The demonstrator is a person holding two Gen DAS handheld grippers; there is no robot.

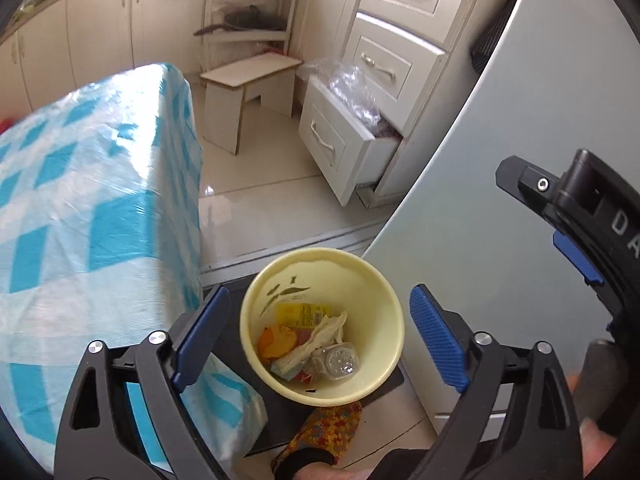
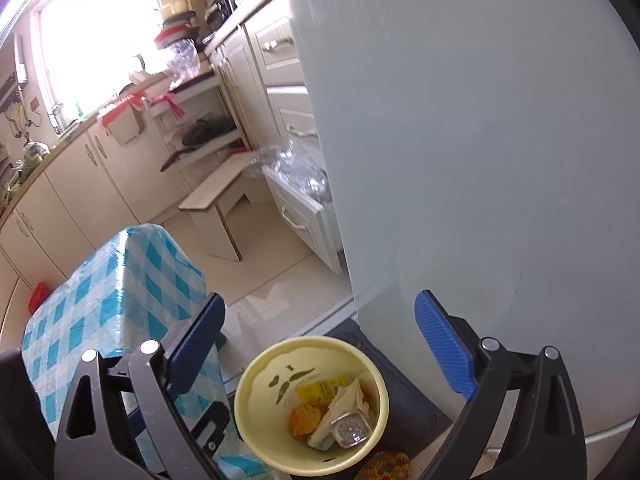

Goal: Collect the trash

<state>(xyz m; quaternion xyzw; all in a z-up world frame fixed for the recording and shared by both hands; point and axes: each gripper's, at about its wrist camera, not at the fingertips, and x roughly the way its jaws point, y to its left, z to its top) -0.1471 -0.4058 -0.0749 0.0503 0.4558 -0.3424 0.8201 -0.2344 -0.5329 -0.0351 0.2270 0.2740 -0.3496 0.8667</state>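
I read this as the end of a drop: the bin [image 1: 322, 326] sits on the floor on a dark mat [image 1: 384, 390], just beside the table [image 1: 92, 208] corner, and already holds wrappers, a crumpled tissue [image 1: 320, 338] and a clear plastic piece. Next I would lift away from the bin and look for more trash, which I cannot see from here.

My left hand-held gripper [image 1: 320, 336] hangs above the bin, its jaws spread wide, holding and touching nothing. My right hand-held gripper [image 2: 322, 356] is also above the bin, equally spread and empty.
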